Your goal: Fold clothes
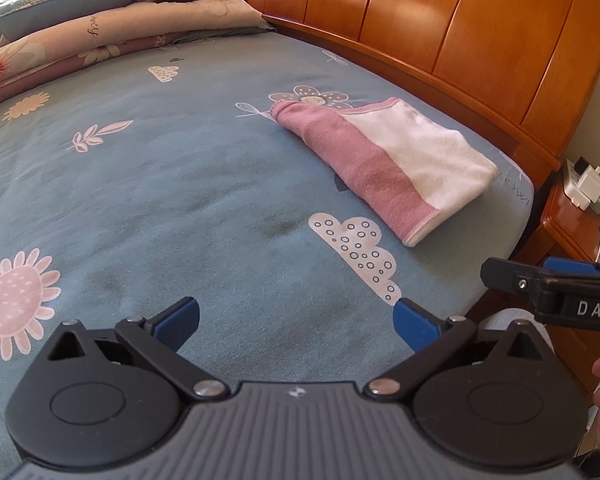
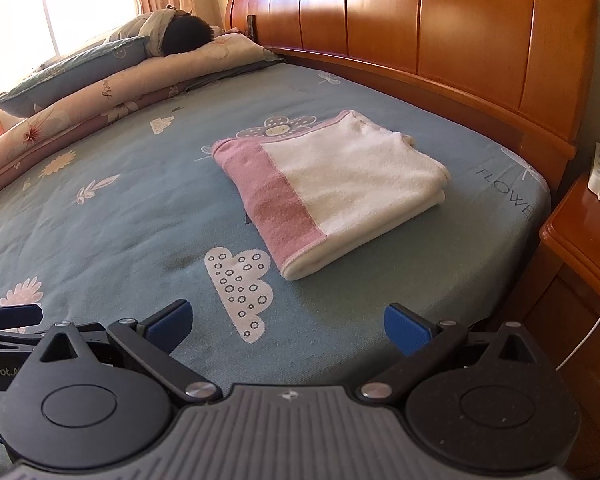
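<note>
A folded pink-and-white towel (image 2: 332, 192) lies flat on the blue flower-print bedsheet (image 2: 120, 220), near the wooden headboard (image 2: 440, 32) and toward the corner by the nightstand (image 2: 580, 232). We hold our left gripper (image 1: 296, 320) low over the sheet with its blue-padded jaws spread wide and nothing between them; the towel sits well ahead of it and off to the right. Our right gripper (image 2: 288, 322) hangs the same way, jaws wide apart and holding nothing, the towel lying straight ahead of the gap, apart from both pads. A printed white cloud (image 2: 240, 288) separates the towel from the right jaws. Pillows (image 2: 80, 68) are stacked at the bed's far side.
</note>
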Demonstrator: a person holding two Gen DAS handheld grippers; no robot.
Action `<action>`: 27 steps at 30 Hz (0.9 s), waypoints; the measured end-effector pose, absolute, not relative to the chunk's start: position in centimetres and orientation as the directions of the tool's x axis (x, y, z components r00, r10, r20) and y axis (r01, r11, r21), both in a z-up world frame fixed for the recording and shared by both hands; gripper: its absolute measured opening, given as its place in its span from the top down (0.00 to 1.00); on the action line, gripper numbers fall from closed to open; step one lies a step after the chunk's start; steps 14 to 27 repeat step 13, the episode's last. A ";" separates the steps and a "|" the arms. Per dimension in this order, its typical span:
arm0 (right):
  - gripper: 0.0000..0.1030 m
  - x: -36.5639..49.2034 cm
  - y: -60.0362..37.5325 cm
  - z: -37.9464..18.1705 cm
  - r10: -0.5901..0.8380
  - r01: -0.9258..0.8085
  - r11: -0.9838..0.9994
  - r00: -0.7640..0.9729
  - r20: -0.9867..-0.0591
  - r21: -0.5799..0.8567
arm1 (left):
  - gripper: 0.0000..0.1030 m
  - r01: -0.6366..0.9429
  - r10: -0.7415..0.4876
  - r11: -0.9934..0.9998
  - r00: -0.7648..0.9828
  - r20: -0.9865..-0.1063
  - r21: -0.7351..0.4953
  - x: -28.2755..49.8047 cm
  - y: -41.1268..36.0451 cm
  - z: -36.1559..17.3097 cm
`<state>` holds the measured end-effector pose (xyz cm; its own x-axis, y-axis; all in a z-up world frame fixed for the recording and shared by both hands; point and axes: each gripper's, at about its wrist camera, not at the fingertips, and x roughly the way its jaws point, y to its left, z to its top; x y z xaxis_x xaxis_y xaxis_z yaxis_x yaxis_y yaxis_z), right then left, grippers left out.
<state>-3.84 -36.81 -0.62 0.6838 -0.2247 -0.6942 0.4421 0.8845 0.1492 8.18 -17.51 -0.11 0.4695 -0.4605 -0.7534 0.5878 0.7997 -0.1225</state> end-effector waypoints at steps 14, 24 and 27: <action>0.00 -3.7 -36.7 -0.7 -0.224 0.435 0.889 0.685 -0.693 0.142 | 0.01 0.586 -0.449 0.803 0.471 -0.760 -0.111 8.2 -17.8 -0.3; 0.00 -3.7 -36.7 -0.7 -0.224 0.435 0.889 0.685 -0.693 0.142 | 0.01 0.586 -0.449 0.803 0.471 -0.760 -0.111 8.2 -17.8 -0.3; 0.00 -3.7 -36.7 -0.7 -0.224 0.435 0.889 0.685 -0.693 0.142 | 0.01 0.586 -0.449 0.803 0.471 -0.760 -0.111 8.2 -17.8 -0.3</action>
